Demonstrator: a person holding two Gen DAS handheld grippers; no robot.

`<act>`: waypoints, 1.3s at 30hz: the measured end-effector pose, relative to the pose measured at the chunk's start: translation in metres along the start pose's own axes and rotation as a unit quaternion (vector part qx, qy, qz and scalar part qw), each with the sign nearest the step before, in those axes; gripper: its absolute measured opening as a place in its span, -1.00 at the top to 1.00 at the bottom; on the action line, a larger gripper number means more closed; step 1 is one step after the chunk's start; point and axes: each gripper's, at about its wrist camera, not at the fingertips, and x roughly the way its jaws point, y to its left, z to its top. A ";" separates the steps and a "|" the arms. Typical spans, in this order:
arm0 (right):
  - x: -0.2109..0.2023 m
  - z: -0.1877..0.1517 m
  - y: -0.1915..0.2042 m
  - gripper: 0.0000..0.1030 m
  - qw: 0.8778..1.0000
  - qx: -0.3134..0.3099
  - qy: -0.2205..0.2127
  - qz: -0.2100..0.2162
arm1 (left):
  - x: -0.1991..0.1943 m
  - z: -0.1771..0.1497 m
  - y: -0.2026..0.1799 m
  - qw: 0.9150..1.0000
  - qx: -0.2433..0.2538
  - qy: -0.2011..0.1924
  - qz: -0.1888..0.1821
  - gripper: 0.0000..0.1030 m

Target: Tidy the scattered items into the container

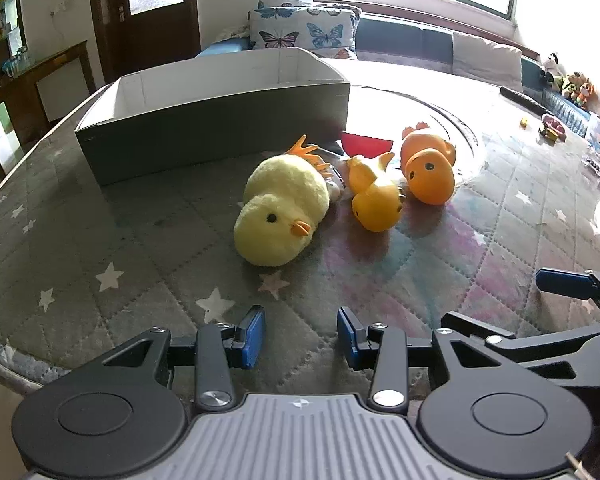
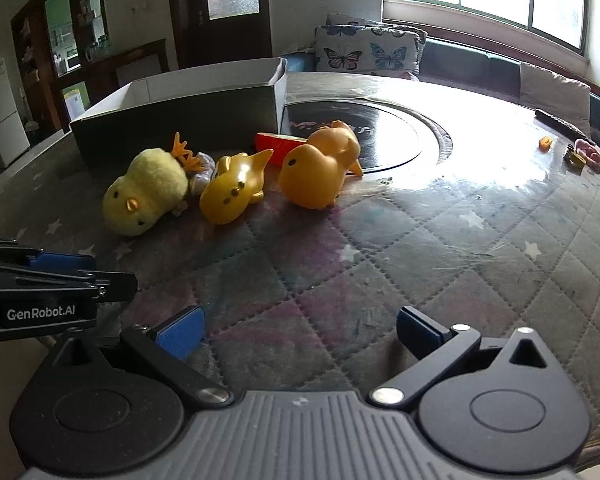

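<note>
My left gripper [image 1: 301,336] sits low in the frame, jaws partly open and empty; my right gripper [image 2: 298,330] gapes wider, also empty. Straight ahead of the left, near mid-frame, lies the plush chick [image 1: 282,210], fuzzy and soft, on its side, long axis running from its head near me up toward the box. Just right of it lie the yellow rubber chick [image 1: 374,196] and the orange rubber chick [image 1: 430,170], both smooth and glossy, with a red piece [image 1: 366,144] behind. The grey cardboard box [image 1: 220,136], white inside, stands upper left; its floor is hidden. Left is nearer the plush
</note>
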 end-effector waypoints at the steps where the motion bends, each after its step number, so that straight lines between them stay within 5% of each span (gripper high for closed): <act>1: 0.000 0.000 0.001 -1.00 1.000 0.001 0.000 -0.001 | 0.000 0.000 0.000 1.000 0.000 0.000 0.002 0.19; 39: 0.004 0.005 0.008 -1.00 1.000 -0.007 0.021 0.000 | 0.000 0.003 0.003 0.999 -0.006 0.028 0.025 0.19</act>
